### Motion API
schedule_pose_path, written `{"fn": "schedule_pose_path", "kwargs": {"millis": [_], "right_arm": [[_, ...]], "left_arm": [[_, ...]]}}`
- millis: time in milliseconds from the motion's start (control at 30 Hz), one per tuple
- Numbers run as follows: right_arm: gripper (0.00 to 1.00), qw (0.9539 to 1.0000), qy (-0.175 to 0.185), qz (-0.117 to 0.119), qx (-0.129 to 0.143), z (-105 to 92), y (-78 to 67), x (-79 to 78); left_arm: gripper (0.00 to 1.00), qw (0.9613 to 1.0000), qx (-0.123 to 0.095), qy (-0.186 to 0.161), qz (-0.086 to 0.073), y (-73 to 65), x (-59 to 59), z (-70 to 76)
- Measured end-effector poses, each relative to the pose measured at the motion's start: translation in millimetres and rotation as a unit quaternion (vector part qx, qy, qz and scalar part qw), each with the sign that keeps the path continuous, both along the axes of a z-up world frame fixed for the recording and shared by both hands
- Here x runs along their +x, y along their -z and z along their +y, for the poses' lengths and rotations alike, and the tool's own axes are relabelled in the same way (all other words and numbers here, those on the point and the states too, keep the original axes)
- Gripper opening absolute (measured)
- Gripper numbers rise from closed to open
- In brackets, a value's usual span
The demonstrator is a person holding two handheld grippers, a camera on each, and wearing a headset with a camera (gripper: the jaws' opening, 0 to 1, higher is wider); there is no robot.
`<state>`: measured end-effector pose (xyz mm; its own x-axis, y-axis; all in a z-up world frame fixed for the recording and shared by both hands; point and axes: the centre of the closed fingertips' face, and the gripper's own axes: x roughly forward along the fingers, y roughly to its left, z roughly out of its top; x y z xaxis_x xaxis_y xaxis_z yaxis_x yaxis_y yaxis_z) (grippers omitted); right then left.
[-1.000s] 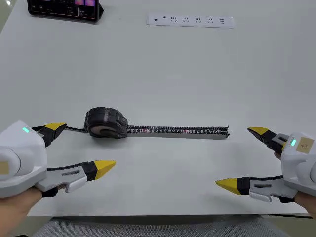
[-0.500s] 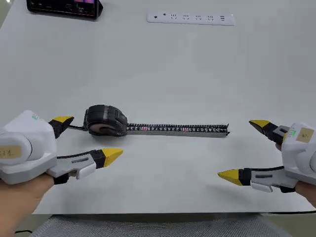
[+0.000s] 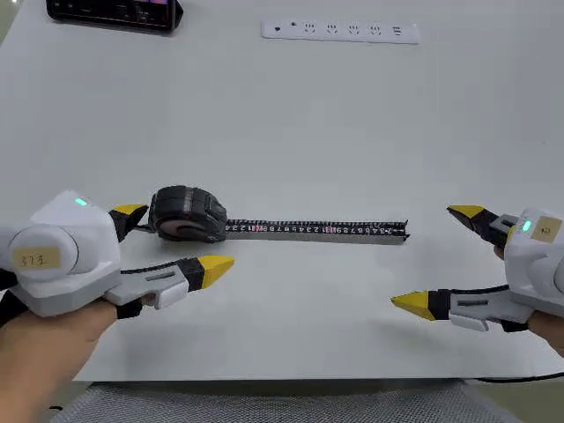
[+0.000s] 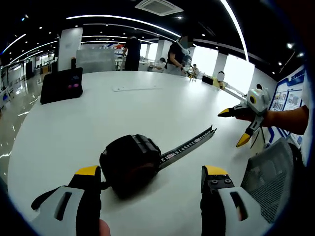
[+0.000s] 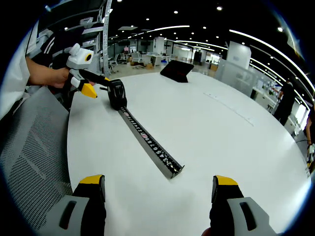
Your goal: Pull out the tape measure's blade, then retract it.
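A black tape measure case (image 3: 186, 214) lies on the white table (image 3: 291, 123), its blade (image 3: 317, 232) pulled out flat to the right, ending in a hook (image 3: 406, 233). My left gripper (image 3: 176, 238) is open, its jaws straddling the case's left end without touching it. In the left gripper view the case (image 4: 131, 161) sits between the yellow-tipped fingers (image 4: 88, 173), with the blade (image 4: 189, 144) running away to the right. My right gripper (image 3: 441, 258) is open, a little right of the hook. The right gripper view has the blade's hook (image 5: 176, 170) just ahead of the jaws.
A white power strip (image 3: 340, 32) lies at the table's far edge, and a dark tablet (image 3: 115, 12) stands at the far left. The table's front edge (image 3: 291, 379) runs just below both grippers. People stand in the background of the left gripper view.
My left gripper has moved right toward the case, its far finger now beside the case's left end. The right gripper has barely shifted. The tape measure lies as before.
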<state>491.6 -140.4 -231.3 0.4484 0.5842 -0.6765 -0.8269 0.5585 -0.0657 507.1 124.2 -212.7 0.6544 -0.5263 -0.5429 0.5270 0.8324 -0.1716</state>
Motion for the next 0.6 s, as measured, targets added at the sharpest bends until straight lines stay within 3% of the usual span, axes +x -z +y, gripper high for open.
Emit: {"fn": "schedule_pose_path", "kwargs": {"millis": [267, 600], "right_arm": [[0.86, 1.0, -0.006, 0.002, -0.001, 0.5, -1.0, 1.3], [0.79, 0.9993, -0.033, 0.013, -0.009, 1.1, -0.8, 6.6]], "left_arm": [[0.81, 1.0, -0.003, -0.008, -0.001, -0.3, 1.3, -1.3], [0.81, 0.9987, -0.014, -0.05, 0.002, 1.5, 6.5, -2.6]]}}
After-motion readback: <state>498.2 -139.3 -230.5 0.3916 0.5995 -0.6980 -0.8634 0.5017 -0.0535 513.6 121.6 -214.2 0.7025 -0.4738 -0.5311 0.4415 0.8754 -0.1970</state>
